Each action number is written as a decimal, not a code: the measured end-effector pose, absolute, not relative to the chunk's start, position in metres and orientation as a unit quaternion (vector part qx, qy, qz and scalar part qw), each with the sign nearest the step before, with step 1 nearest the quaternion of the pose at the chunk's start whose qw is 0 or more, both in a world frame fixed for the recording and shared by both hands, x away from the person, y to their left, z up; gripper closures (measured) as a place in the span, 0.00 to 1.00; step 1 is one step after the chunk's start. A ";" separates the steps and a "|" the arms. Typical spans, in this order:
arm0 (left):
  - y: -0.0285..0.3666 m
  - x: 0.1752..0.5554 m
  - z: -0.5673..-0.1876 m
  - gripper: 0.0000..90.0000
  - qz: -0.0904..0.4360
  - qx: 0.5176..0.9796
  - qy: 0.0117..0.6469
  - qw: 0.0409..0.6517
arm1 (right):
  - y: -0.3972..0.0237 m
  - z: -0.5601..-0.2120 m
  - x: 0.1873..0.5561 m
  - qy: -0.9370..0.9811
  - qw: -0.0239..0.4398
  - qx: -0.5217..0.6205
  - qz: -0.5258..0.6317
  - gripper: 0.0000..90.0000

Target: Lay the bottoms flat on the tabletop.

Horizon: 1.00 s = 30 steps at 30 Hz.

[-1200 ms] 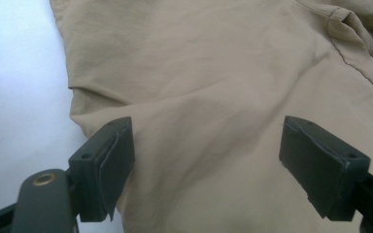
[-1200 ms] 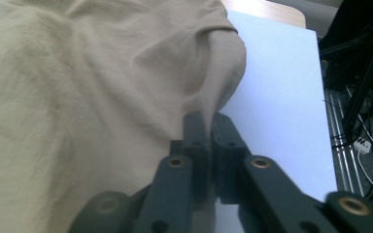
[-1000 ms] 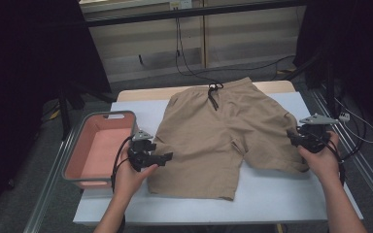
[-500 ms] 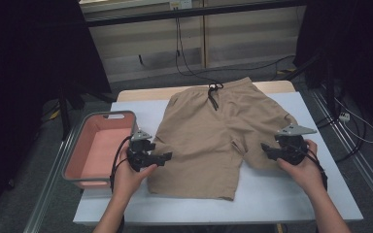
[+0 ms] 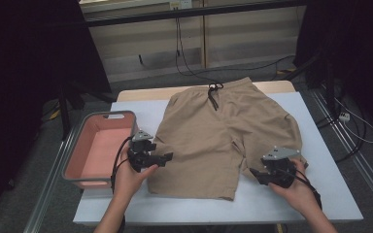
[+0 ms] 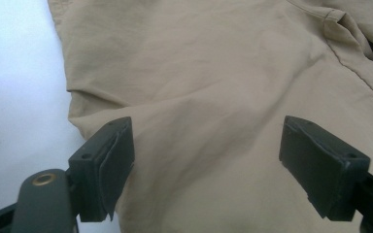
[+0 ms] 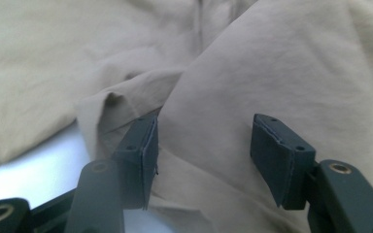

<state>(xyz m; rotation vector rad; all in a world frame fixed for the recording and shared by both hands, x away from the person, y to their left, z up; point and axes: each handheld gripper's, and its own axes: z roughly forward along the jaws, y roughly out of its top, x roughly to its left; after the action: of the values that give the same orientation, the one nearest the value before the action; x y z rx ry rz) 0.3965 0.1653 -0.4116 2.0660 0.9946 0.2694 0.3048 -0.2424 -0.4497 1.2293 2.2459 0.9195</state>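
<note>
While tan shorts (image 5: 223, 131) lie flat mid-frame, the left gripper (image 5: 167, 157) and right gripper (image 5: 253, 172) hover at the leg hems, jaws apart; the right's have just been opening.

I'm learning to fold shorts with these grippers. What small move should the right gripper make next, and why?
Probably close the right gripper on the leg hem of the shorts. Its jaws, which have just been opening, stand apart with a fold of the fabric between them, not yet pinched. The left gripper is also open over the other leg.

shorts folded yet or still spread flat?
Spread, not folded: the shorts lie open on the table, both legs side by side, waistband and drawstring at the far edge.
</note>
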 end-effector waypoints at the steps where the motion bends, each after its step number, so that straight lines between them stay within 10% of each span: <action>1: 0.165 0.396 -0.411 0.23 0.106 0.818 0.394 0.405 | -0.241 -0.449 0.305 0.808 0.213 0.440 0.329 0.48; 27: 0.164 0.398 -0.413 0.23 0.103 0.819 0.393 0.405 | -0.200 -0.457 0.359 0.796 0.235 0.465 0.307 0.61; 30: 0.164 0.398 -0.414 0.23 0.104 0.820 0.394 0.402 | -0.204 -0.458 0.360 0.794 0.209 0.469 0.326 0.77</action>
<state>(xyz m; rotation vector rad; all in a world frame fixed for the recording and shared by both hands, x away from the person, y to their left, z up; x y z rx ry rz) 0.3981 0.1635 -0.4138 2.0717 0.9965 0.2620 0.3597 -0.2042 -0.4580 1.3048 2.2072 0.9063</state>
